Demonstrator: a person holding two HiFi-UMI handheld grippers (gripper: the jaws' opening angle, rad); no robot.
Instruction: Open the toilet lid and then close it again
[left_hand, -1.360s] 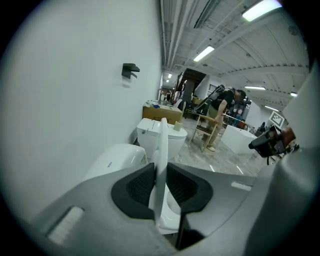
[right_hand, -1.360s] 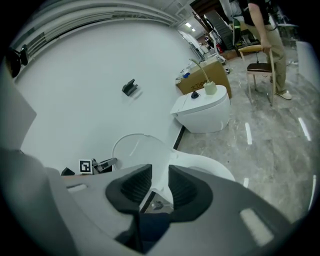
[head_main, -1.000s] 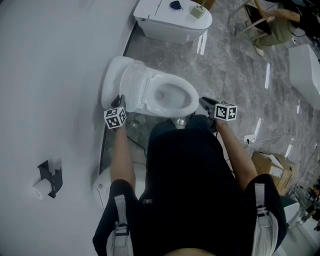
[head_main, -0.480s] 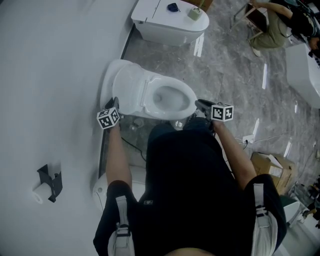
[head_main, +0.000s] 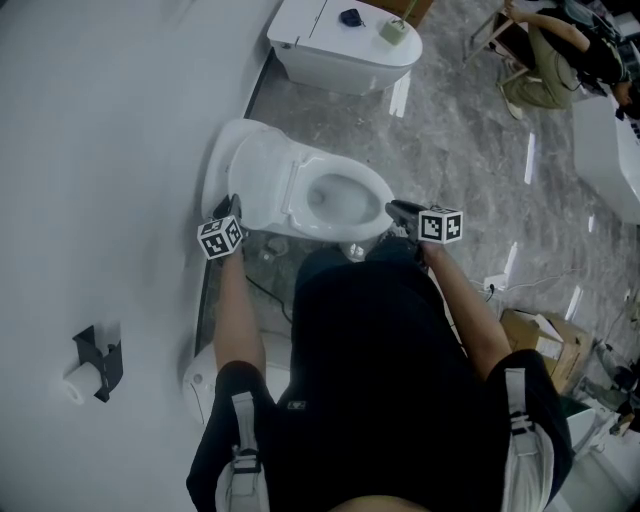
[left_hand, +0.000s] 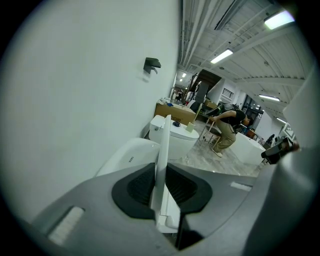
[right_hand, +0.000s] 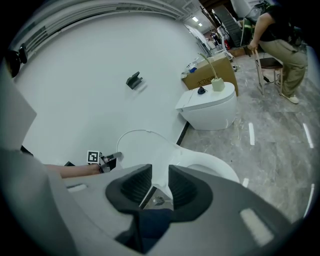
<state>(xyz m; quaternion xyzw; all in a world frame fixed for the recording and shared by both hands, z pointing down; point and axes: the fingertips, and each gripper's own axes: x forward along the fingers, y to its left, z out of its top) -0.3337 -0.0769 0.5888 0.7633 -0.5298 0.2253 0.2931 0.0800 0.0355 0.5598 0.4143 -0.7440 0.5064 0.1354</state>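
The white toilet stands against the wall on the left of the head view, its lid (head_main: 245, 165) raised and its seat (head_main: 378, 200) down around the bowl. My left gripper (head_main: 232, 208) is at the lid's near edge. In the left gripper view the lid's thin edge (left_hand: 162, 145) runs upright between the pads, and the left gripper (left_hand: 161, 200) is shut on it. My right gripper (head_main: 392, 209) hangs at the front of the seat rim. In its own view the right gripper (right_hand: 160, 187) is open, with only the toilet's side and the floor showing through the gap.
A second white toilet (head_main: 345, 45) with small items on top stands farther along the wall. A person (head_main: 545, 50) sits on a chair at the top right. A cardboard box (head_main: 545, 335) lies on the marble floor at the right. A paper holder (head_main: 95, 365) is on the wall.
My left gripper shifted slightly toward the wall at the lid's edge, then stayed still. The lid and the right gripper have kept their places.
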